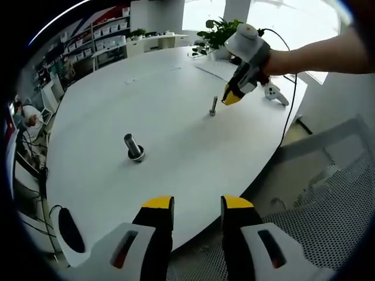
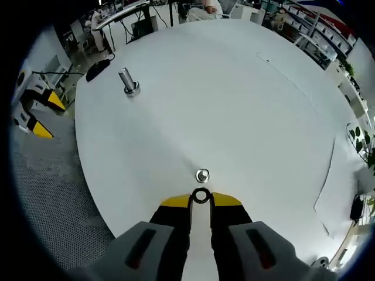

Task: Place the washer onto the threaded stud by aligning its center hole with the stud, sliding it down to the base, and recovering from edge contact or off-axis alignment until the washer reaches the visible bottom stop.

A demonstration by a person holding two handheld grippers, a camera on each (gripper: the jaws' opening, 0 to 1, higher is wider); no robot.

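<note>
The washer (image 2: pixel 201 196) is pinched edge-on between the tips of the right tongs (image 2: pixel 201 200), its centre hole open to the right gripper view, hanging just short of the near stud (image 2: pixel 202 175) and not yet on it.

Left side: the left tongs (image 1: pixel 197 204) stand with jaws parted and nothing between them, held off the rim of the white surface (image 1: pixel 176 105), well apart from the work. Ahead of them, in the left gripper view, a second threaded stud (image 1: pixel 133 147) stands upright on a dark base, bare.

Centre: the near stud (image 1: pixel 213 106) stands upright on the surface, with no washer seated at its base as far as the frames show.

Right side: in the left gripper view the right tongs (image 1: pixel 228 98) hover above and just beside the near stud, tilted down towards it, carried by a person's hand (image 1: pixel 275 61). In the right gripper view the stud is seen nearly end-on, lying just beyond the washer.

Step in hand, by judgement: approach and alignment; threading has not begun. The next move calls for bringing the washer flat and its hole directly over the stud tip, then lowering along the stud axis. The ring is held upright now, so it is likely to meet the stud at its edge unless tipped level first.
</note>
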